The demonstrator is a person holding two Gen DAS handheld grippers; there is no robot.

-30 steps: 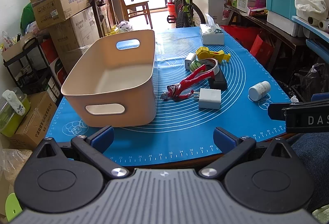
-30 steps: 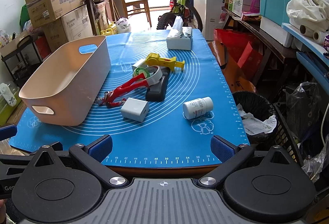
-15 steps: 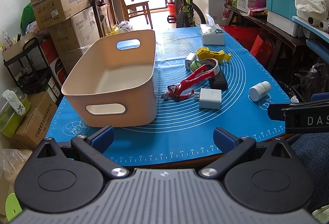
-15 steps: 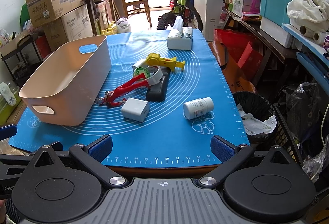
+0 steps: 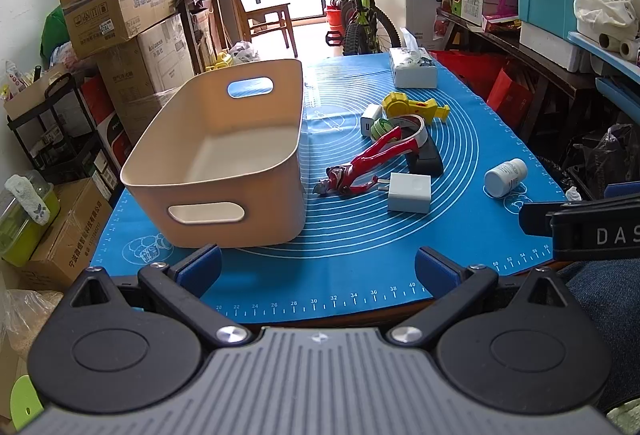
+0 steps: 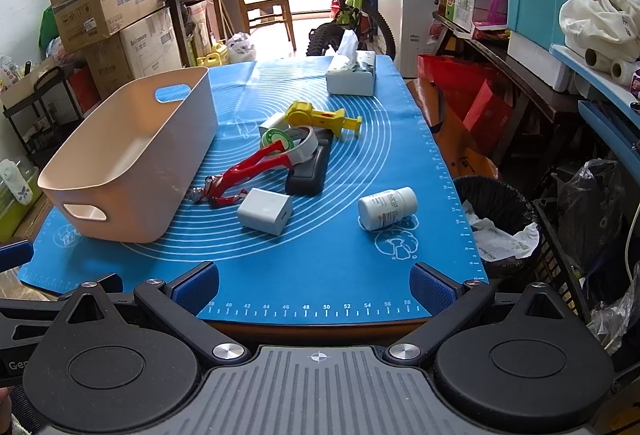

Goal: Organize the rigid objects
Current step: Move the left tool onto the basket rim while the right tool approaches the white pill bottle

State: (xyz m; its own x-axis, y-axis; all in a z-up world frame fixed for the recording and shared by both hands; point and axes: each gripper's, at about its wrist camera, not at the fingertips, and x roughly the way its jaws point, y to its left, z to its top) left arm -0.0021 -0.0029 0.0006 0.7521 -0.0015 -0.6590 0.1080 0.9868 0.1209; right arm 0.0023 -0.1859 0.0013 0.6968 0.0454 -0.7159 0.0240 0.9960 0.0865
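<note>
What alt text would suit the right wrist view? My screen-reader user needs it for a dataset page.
An empty beige plastic bin sits at the left of a blue silicone mat, with loose items beside it: a red and silver toy figure, a white square charger, a white pill bottle on its side and a yellow plastic tool. The open right gripper waits at the near edge.
</note>
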